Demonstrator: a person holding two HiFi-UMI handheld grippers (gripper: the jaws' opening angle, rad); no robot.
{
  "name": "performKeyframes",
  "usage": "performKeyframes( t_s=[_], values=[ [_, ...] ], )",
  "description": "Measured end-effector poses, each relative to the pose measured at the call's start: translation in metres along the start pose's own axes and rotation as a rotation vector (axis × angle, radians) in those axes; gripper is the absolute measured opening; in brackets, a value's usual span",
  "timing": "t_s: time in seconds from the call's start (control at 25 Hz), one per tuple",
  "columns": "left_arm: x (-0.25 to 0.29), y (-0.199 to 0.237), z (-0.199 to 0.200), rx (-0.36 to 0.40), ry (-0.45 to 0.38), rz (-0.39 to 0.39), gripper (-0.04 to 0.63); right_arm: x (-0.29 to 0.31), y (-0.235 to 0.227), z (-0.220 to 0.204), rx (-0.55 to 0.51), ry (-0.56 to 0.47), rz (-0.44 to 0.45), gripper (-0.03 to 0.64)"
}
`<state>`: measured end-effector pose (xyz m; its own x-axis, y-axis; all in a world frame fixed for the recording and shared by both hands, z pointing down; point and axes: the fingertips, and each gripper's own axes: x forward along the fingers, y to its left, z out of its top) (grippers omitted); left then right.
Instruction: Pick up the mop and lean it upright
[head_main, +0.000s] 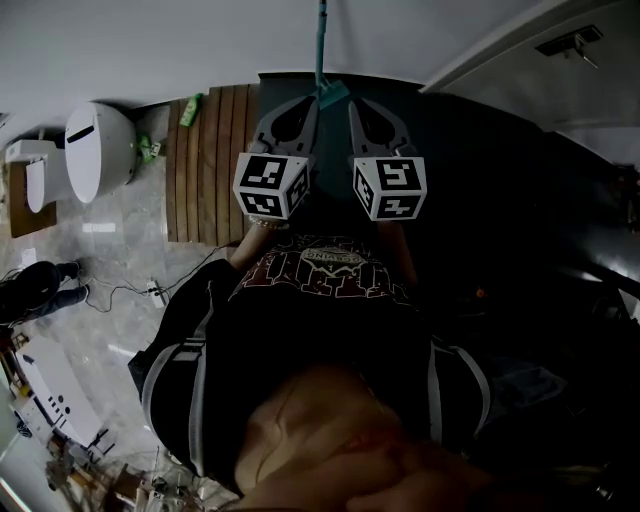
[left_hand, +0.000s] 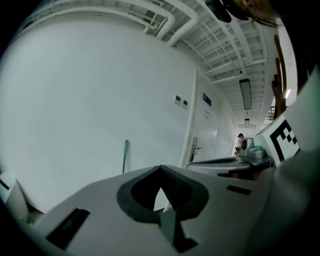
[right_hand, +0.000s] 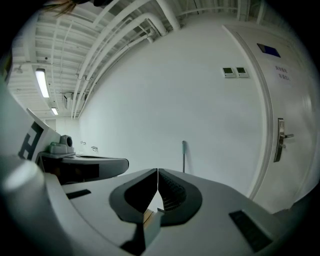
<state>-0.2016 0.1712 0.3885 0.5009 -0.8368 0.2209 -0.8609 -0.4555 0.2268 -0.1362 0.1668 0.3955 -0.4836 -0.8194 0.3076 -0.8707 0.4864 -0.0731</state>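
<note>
Left tongs (left_hand: 160, 169) and right tongs (right_hand: 158, 171): both fully closed, nothing held. Mop (right_hand: 184, 156) stands upright against wall (right_hand: 150, 110), ahead of both tongs, not touching them.

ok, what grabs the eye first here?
The teal mop standing upright against the white wall, top centre of the head view. Right below it, the left tongs and right tongs, both shut and empty, with their black-and-white marker cubes. A white toilet sits at far left.
</note>
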Motion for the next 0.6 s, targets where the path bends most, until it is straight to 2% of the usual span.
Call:
performKeyframes(
  t_s=[0.32,0.6],
  values=[
    [0.003,0.047,0.004,-0.010,0.017,0.006,0.046,0.033,0.018,0.001,0.002,0.031,-0.017,0.020],
    [0.017,0.064,0.006,-0.016,0.025,0.025,0.046,0.050,0.009,0.003,0.000,0.057,-0.018,0.020]
  ],
)
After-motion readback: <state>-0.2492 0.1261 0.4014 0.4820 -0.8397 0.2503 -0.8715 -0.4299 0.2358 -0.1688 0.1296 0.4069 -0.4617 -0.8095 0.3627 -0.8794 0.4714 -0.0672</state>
